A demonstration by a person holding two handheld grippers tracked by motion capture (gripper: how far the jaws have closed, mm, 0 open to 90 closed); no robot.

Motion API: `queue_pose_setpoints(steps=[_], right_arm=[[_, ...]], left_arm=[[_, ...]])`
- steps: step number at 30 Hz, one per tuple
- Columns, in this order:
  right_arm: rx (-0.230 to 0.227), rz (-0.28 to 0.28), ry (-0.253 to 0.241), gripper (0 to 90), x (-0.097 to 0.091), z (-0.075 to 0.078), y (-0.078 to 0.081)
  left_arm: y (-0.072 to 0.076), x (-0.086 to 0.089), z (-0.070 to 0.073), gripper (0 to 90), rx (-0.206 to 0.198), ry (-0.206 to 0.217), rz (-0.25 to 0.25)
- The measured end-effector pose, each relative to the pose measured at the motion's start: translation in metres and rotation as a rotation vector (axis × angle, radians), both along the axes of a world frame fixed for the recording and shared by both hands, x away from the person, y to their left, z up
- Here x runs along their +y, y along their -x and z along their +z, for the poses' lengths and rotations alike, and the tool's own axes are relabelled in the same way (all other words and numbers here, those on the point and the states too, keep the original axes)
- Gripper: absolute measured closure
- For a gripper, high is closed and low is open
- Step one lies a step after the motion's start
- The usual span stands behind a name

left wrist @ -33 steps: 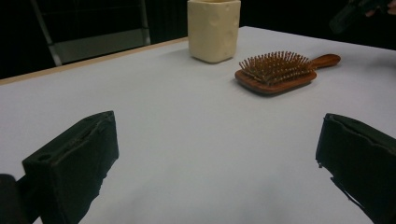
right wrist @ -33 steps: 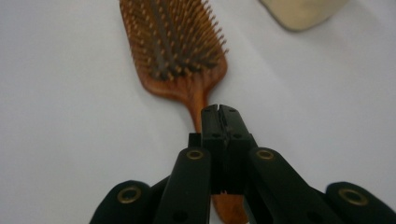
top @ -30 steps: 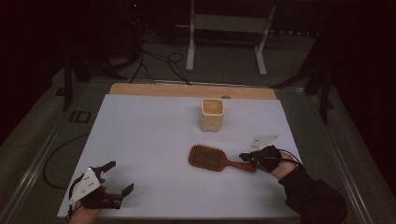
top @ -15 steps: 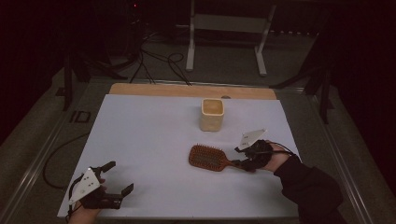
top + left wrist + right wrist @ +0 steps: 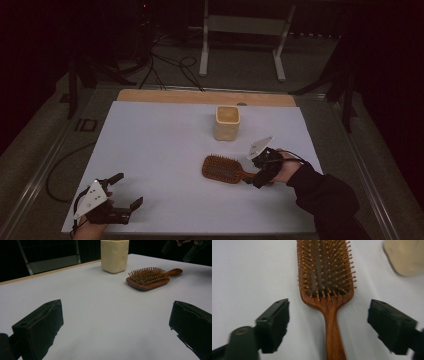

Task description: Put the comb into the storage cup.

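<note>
No legible text, label, brand, number or sign anywhere. Wooden hairbrush (image 5: 325,277) between right gripper (image 5: 328,325) jaws: plain wood, no mark. Cream cup (image 5: 114,255) beyond it: plain, unprinted. Grey plate (image 5: 260,146) atop right gripper: small dots, no lettering readable.

Your right gripper (image 5: 254,176) sits at the right, pointing left, its jaws just opened wide with nothing pressed between them. Your left gripper (image 5: 127,191) rests at the near left corner, jaws spread apart, gripping nothing.
</note>
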State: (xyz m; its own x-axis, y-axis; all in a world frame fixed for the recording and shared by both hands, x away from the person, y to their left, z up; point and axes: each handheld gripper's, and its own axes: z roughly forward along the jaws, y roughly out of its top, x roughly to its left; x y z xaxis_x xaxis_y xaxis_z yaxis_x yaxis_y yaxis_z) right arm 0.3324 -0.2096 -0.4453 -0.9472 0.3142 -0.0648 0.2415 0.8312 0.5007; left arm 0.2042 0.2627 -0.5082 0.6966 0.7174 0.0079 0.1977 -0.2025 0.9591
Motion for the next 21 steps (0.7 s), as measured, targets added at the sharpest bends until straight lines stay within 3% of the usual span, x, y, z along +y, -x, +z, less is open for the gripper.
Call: queue_pose_setpoints(steps=[4,10,16,21], right_arm=[[0.019,0.005,0.021,13.3,0.002,-0.004,-0.002],[0.058,0.056,0.075,10.2,0.007,-0.009,-0.010],[0.067,0.028,0.074,10.2,0.010,-0.012,-0.016],[0.080,0.039,0.135,10.2,0.013,-0.016,-0.018]], left_arm=[[0.000,0.000,0.000,0.0,0.001,-0.005,0.000],[0.000,0.000,0.000,0.0,0.003,-0.006,-0.001],[0.000,0.000,0.000,0.0,0.002,-0.004,-0.002],[0.001,0.000,0.000,0.0,0.002,-0.003,0.000]])
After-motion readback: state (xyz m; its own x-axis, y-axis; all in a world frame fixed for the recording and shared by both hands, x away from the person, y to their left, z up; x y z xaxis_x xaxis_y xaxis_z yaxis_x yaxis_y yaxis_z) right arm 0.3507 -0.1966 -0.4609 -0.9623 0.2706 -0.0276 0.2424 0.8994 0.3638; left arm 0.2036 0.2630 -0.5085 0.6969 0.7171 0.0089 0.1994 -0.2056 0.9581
